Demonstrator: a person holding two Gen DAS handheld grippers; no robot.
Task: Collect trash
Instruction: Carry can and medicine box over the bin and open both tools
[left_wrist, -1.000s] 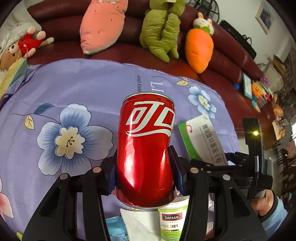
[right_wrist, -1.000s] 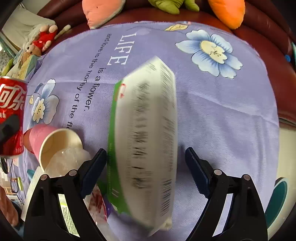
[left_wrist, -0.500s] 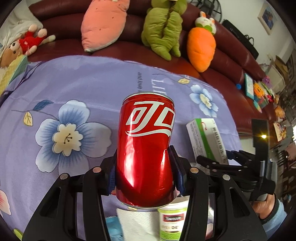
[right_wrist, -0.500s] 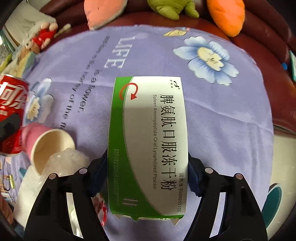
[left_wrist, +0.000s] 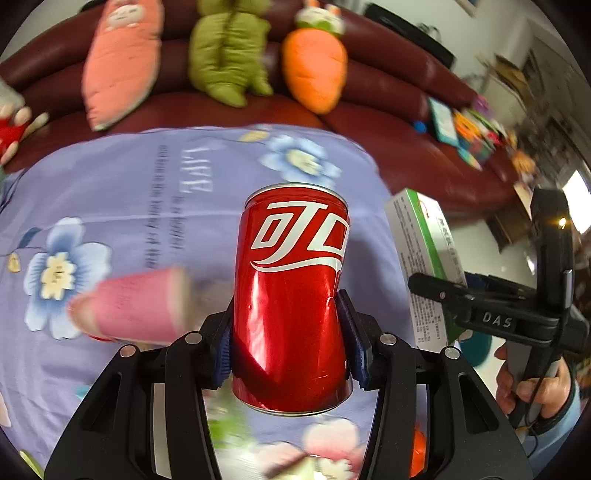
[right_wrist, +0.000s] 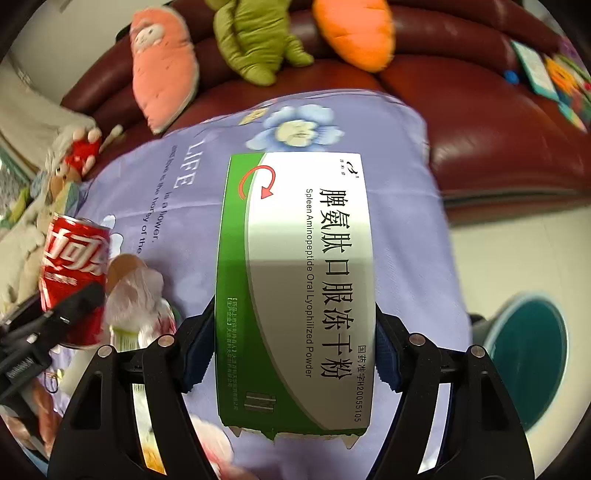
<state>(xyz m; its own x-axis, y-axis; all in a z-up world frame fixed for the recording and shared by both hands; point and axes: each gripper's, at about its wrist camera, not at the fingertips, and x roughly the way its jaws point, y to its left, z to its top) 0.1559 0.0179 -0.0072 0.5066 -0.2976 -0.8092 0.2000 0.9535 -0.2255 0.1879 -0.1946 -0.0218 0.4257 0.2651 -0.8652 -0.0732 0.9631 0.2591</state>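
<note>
Lifted clear of the purple floral cloth (left_wrist: 122, 192) since a moment ago: dented red can (left_wrist: 291, 295) clamped in left hand-held gripper (left_wrist: 291, 354), green-white medicine box (right_wrist: 295, 291) pinched in right hand-held gripper (right_wrist: 295, 354) after closing, teal bin (right_wrist: 528, 362) at four o'clock; risks slipping on smooth sides, dropping short of bin.

Both wrist views look steeply down, sharing the purple cloth (left_wrist: 110, 192).
</note>
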